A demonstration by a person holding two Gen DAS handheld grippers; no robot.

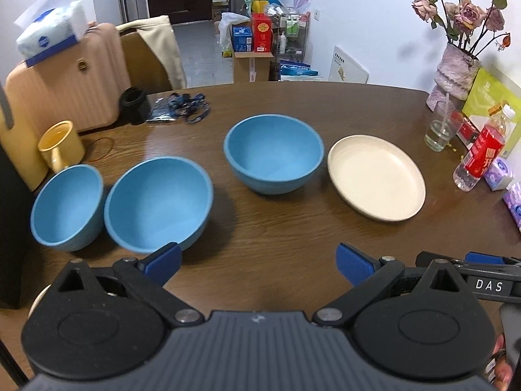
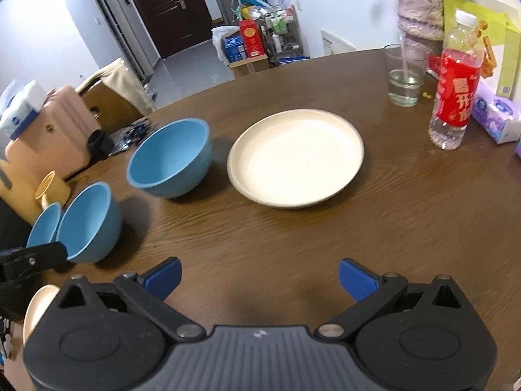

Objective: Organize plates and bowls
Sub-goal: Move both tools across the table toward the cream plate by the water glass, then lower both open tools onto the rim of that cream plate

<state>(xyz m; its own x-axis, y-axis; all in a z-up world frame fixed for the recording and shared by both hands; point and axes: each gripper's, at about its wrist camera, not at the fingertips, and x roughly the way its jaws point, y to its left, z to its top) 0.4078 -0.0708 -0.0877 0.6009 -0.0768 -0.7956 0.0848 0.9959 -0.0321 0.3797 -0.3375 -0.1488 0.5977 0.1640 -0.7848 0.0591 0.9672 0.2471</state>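
Bare tabletop (image 2: 293, 238) lies open in front of both tools, wide enough to pass toward the cream plate (image 2: 294, 156). A clear lane runs between the plate and the middle blue bowl (image 2: 171, 158). On the left, two blue bowls (image 1: 158, 203) sit just beside each other. The water bottle (image 2: 454, 84), glass (image 2: 403, 76) and vase (image 2: 420, 9) crowd the right edge.

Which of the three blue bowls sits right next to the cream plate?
The far bowl, standing alone mid-table just left of the cream plate. The other two bowls sit side by side further left, near the yellow cup.
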